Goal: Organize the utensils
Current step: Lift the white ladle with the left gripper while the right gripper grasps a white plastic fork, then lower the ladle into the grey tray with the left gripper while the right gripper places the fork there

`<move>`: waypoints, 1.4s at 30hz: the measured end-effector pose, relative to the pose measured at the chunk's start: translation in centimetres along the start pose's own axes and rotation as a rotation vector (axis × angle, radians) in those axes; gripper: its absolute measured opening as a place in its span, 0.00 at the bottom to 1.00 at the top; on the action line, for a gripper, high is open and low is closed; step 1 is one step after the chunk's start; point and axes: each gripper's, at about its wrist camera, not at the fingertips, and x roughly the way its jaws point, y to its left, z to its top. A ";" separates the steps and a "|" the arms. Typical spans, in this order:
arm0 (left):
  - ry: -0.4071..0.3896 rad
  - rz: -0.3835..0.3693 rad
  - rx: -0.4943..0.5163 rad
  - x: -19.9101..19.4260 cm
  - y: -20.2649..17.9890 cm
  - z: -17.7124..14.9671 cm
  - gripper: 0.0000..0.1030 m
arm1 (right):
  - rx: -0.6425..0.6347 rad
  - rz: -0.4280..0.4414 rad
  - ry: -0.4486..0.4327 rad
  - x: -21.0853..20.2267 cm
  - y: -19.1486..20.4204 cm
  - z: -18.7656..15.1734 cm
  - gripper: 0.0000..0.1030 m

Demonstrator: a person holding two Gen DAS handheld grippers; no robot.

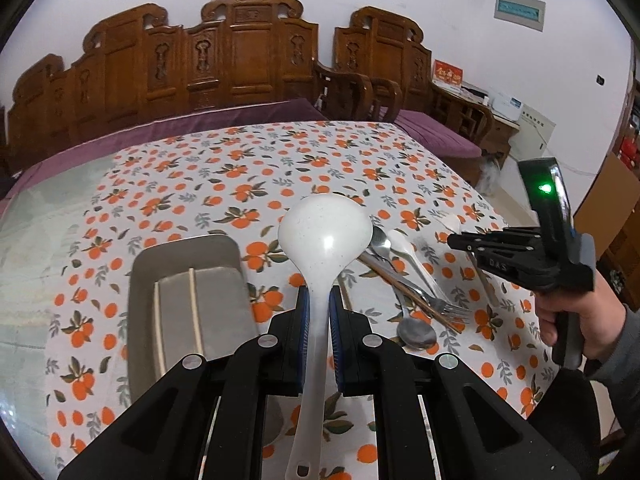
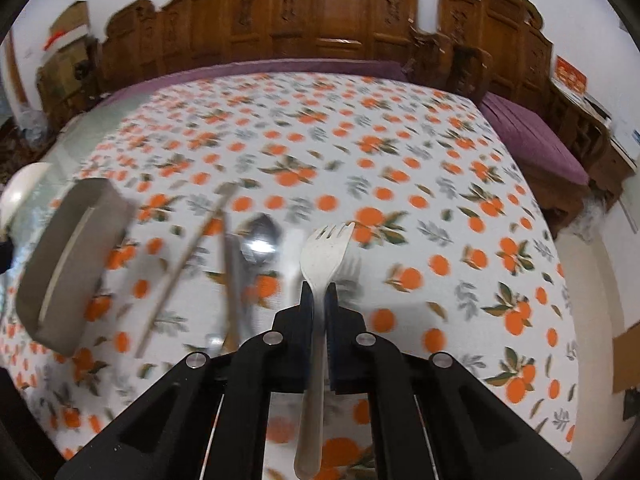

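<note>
My left gripper (image 1: 319, 300) is shut on the handle of a white ladle (image 1: 325, 226), held above the table just right of a grey metal tray (image 1: 176, 256) that holds a pair of chopsticks (image 1: 195, 312). My right gripper (image 2: 319, 294) is shut on a white fork (image 2: 325, 250) and holds it above the table. It also shows in the left wrist view (image 1: 472, 242) at the right. On the cloth lie a metal spoon (image 1: 416, 334), a metal fork (image 1: 448, 310), a white spoon (image 1: 404, 246) and a brown chopstick (image 1: 396, 282). The tray (image 2: 64, 264) sits left in the right wrist view, blurred.
The table has an orange-patterned cloth (image 1: 280, 168). Carved wooden benches (image 1: 240, 64) with purple cushions stand behind it. The table's right edge (image 1: 500, 208) drops off to the floor. A metal spoon (image 2: 260, 240) and a chopstick (image 2: 180, 268) lie left of my right gripper.
</note>
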 end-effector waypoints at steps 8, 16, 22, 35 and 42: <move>-0.003 0.047 -0.042 -0.5 2.6 -0.2 0.09 | -0.076 0.133 -0.074 -2.3 5.8 0.4 0.07; 0.022 0.102 -0.071 0.0 5.0 -0.3 0.09 | -0.090 0.239 -0.090 -2.4 9.7 0.6 0.07; 0.038 0.115 -0.088 0.9 6.2 -0.4 0.09 | -0.119 0.265 -0.099 -3.3 11.6 1.0 0.07; 0.135 0.120 -0.221 5.1 10.6 -1.5 0.09 | -0.193 0.261 -0.083 -4.1 15.1 1.1 0.07; 0.149 0.118 -0.266 6.2 11.9 -1.7 0.09 | -0.198 0.251 -0.075 -3.8 15.8 1.6 0.07</move>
